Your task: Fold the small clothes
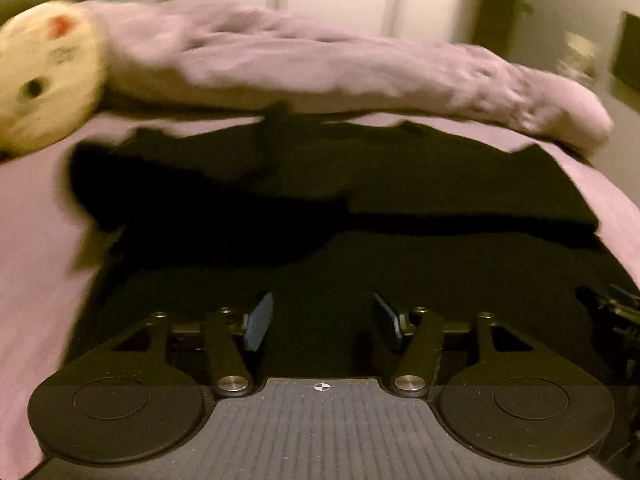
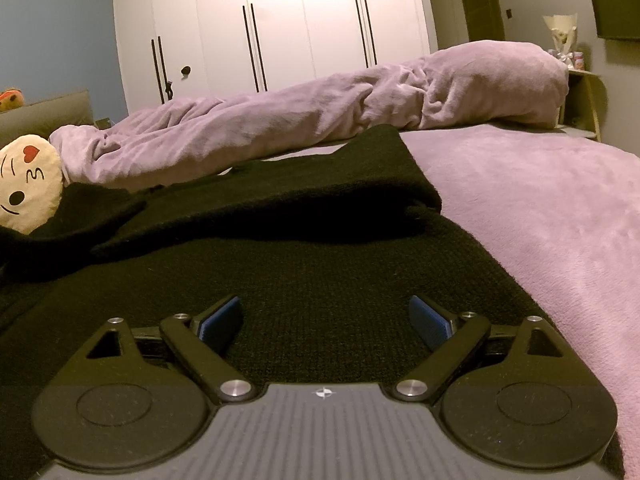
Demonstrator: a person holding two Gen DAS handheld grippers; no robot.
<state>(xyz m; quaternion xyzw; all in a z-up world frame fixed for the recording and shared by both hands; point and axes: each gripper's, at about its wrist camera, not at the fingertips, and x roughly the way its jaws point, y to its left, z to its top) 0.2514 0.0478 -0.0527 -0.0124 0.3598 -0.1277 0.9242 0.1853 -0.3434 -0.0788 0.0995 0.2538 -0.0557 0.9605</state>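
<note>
On the lilac bedspread [image 2: 540, 208] lies the black knit garment [image 2: 312, 264], partly folded; rumpled lilac blanket [image 2: 320, 108] behind; white wardrobe [image 2: 280, 20] beyond; left gripper [image 1: 322, 326] and right gripper [image 2: 326, 326] spread, empty, over it.

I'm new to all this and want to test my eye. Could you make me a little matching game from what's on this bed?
Things:
1. knitted garment
2. rolled-up blanket
3. round cushion
4. wardrobe doors

Descriptions:
A. white, with long dark handles
B. black, spread on the bed
C. cream, with a red heart
D. lilac, bunched along the far side

Pairs: 1-B, 2-D, 3-C, 4-A
</note>
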